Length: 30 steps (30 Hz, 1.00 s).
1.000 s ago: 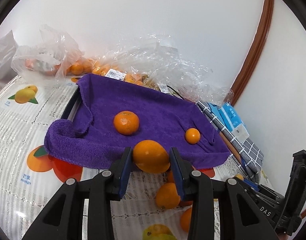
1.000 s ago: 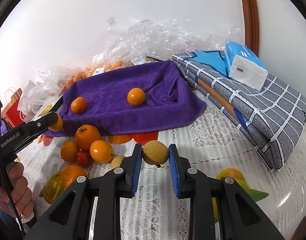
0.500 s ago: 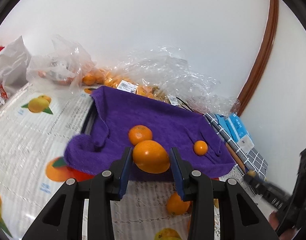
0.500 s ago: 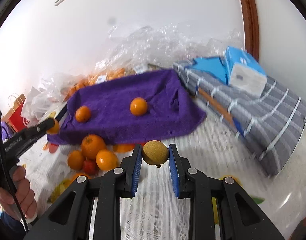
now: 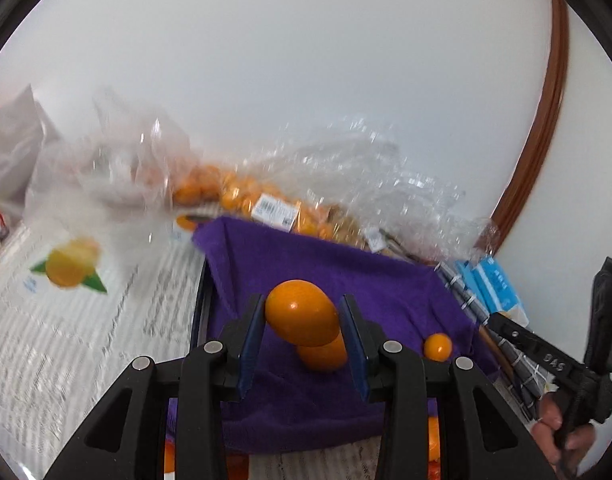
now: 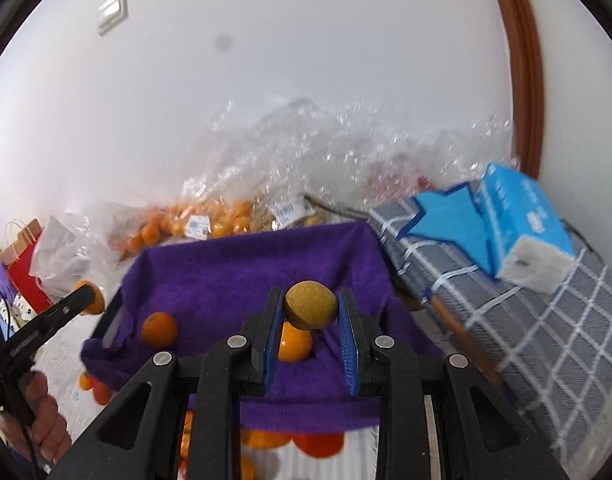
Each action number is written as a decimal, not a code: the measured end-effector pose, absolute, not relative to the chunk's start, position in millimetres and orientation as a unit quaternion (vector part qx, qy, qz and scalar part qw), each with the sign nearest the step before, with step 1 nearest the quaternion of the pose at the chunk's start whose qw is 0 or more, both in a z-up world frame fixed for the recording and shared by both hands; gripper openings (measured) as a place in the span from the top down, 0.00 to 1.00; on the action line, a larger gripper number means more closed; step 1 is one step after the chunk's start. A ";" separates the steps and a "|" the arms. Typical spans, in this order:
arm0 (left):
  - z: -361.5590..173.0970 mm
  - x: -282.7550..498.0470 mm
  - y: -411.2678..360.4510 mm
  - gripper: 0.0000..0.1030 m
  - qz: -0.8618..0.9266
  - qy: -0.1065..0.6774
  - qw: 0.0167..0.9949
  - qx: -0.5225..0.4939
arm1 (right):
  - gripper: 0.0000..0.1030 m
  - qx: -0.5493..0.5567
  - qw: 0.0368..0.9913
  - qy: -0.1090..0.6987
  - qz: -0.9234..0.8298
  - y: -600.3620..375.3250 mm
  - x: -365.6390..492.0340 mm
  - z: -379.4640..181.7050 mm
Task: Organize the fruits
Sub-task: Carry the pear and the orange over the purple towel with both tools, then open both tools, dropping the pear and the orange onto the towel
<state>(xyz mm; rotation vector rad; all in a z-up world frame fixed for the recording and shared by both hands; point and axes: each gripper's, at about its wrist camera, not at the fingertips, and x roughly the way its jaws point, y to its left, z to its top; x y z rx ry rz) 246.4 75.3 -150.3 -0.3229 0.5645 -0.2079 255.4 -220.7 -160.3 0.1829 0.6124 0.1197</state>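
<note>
Both loads have come off the worktop and up over the purple towel (image 5: 306, 408) within the last second. A second ago the left gripper (image 5: 302, 340) held its orange fruit (image 5: 302, 312) low at the towel's near edge; now the fruit hangs above the cloth at lower centre of the left view, partly covering 1 orange (image 5: 324, 356) that lies on the towel behind it. The right gripper (image 6: 310, 336) has made the same trip: its brown-yellow fruit (image 6: 310, 305), earlier just above the lace cloth, now sits over the towel's middle, with another orange (image 6: 293, 342) below it.

My judgement is that both fruits are in the carry stage, close to a drop onto the towel, which seems to line a dark tray (image 5: 201, 312).

The left fingers (image 5: 253, 336) are set narrow and clamp the orange fruit by its sides. It is egg-shaped, its long axis across the frame and tilted down to the right, blunt end at upper left. The right fingers (image 6: 273, 332) also pinch narrow on the brown-yellow fruit, which is near round with no clear long axis.

A small orange (image 5: 438, 346) rests at the towel's right, a fourth (image 6: 159, 329) at left in the right view. Bagged fruit (image 5: 242, 196) lies blurred behind.
</note>
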 end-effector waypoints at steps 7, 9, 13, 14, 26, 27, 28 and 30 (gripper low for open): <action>-164.5 257.7 65.7 0.65 -0.095 0.299 0.937 -0.151 | 0.74 0.099 0.934 0.337 0.060 -228.0 265.3 -186.7; -166.0 258.1 65.7 0.65 -0.093 0.301 0.937 -0.153 | 0.74 0.105 0.930 0.346 0.063 -230.1 269.4 -191.7; -167.8 259.4 69.6 0.65 -0.091 0.305 0.934 -0.163 | 0.74 0.100 0.927 0.357 0.063 -226.7 272.7 -197.7; -168.8 260.6 69.8 0.65 -0.090 0.308 0.933 -0.163 | 0.74 0.097 0.927 0.358 0.063 -225.1 272.9 -198.1; -178.3 270.6 72.8 0.65 -0.074 0.338 0.923 -0.171 | 0.74 0.085 0.922 0.373 0.063 -218.2 274.5 -204.1; -178.1 270.2 72.7 0.65 -0.074 0.337 0.923 -0.171 | 0.74 0.086 0.921 0.374 0.062 -218.6 274.7 -204.1; -178.1 270.1 71.7 0.65 -0.074 0.337 0.923 -0.168 | 0.74 0.086 0.921 0.374 0.061 -218.8 274.7 -204.1; -178.3 271.0 69.2 0.65 -0.073 0.339 0.924 -0.161 | 0.74 0.084 0.921 0.374 0.062 -217.9 275.0 -204.4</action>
